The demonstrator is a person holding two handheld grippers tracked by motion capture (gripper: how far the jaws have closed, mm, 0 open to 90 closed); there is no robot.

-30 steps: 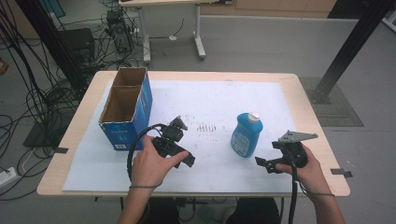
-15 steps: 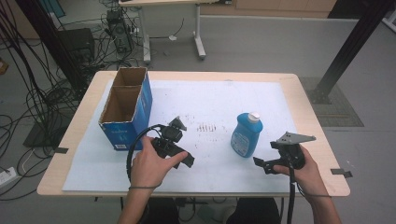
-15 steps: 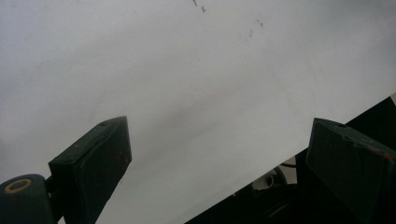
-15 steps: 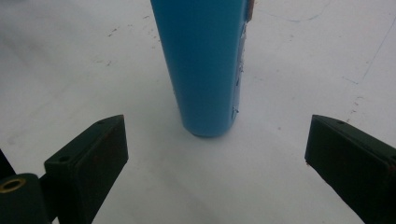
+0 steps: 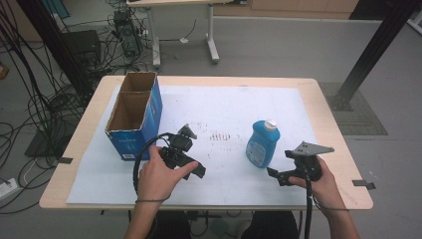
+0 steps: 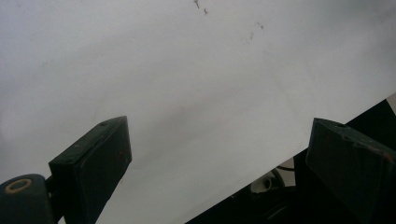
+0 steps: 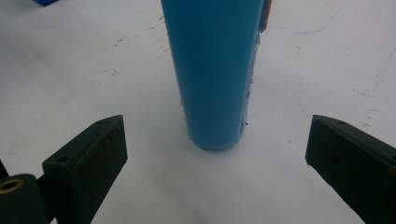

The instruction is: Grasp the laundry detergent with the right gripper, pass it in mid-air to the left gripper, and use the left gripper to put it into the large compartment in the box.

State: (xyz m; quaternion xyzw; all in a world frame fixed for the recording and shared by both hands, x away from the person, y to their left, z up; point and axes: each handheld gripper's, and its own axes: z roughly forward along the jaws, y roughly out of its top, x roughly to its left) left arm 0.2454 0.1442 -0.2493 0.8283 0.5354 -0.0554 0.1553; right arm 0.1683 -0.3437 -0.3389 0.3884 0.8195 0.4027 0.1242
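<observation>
Approaching the upright blue plastic bottle with white cap (image 5: 262, 144) | right gripper (image 5: 276, 175) gaped wide, bottle just ahead between its jaws | left gripper (image 5: 198, 169) wide, idle | next: advance, then close.
</observation>
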